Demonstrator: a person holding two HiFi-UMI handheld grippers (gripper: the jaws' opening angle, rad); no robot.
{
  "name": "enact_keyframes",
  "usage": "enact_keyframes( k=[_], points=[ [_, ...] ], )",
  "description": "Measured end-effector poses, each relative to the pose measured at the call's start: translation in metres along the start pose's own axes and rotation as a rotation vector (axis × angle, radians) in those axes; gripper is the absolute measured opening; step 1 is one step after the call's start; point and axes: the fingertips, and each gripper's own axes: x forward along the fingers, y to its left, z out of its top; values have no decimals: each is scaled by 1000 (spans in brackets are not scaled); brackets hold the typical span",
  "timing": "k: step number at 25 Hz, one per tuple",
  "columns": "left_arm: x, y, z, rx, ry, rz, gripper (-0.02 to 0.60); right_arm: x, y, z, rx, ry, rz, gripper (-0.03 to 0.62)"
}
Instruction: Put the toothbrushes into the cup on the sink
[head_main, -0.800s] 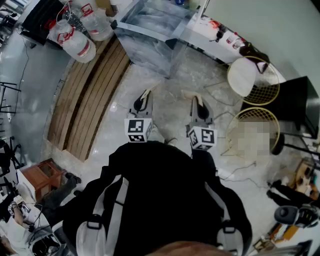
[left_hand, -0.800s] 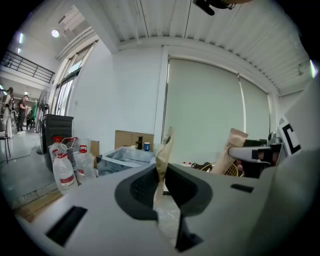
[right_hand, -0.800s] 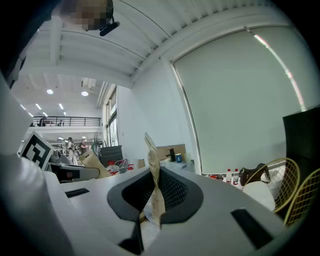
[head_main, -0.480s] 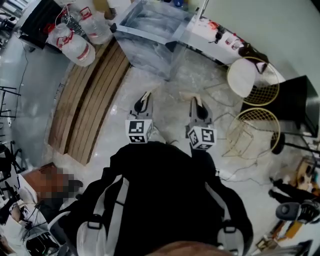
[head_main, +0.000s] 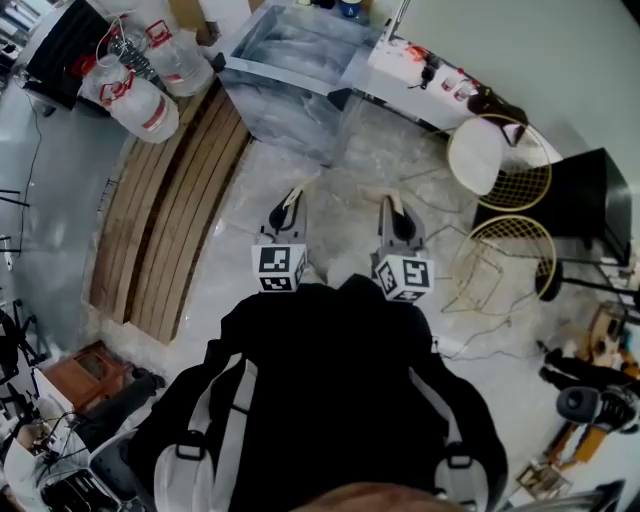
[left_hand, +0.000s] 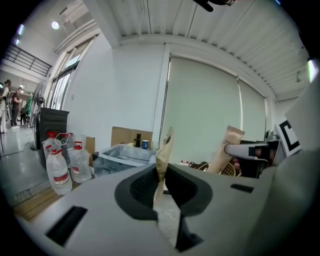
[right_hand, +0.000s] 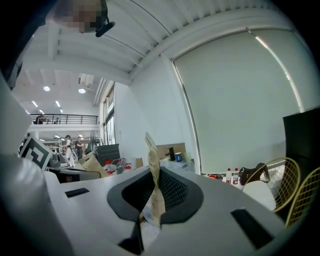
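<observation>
Nothing much has shifted: our left tongs (head_main: 292, 194) stay clamped on one wrapped toothbrush (left_hand: 163, 150), our right tongs (head_main: 392, 202) on the other toothbrush (right_hand: 152, 167). The sink (head_main: 262, 72) and cup (left_hand: 144, 144) remain ahead, unreached.

Open floor (head_main: 345, 195) ahead, sink (head_main: 290, 60) beyond, wooden planks (head_main: 170, 200) left, wire chairs (head_main: 500, 255) right

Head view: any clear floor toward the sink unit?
Bare marble floor runs from the left gripper and right gripper, each shut on a paper packet, to the sink unit, between wooden planks and wire chairs. Crowded: water bottles beyond planks, cables by chairs.
</observation>
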Motion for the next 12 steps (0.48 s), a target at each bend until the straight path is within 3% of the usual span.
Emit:
enact_keyframes(
  k=[5, 12],
  points=[
    [6, 8, -12, -20, 37, -18, 40, 4, 6, 9, -14, -5, -8, 28],
    [23, 13, 4, 19, 11, -41, 40, 24, 3, 16, -56, -32, -12, 28]
  ],
)
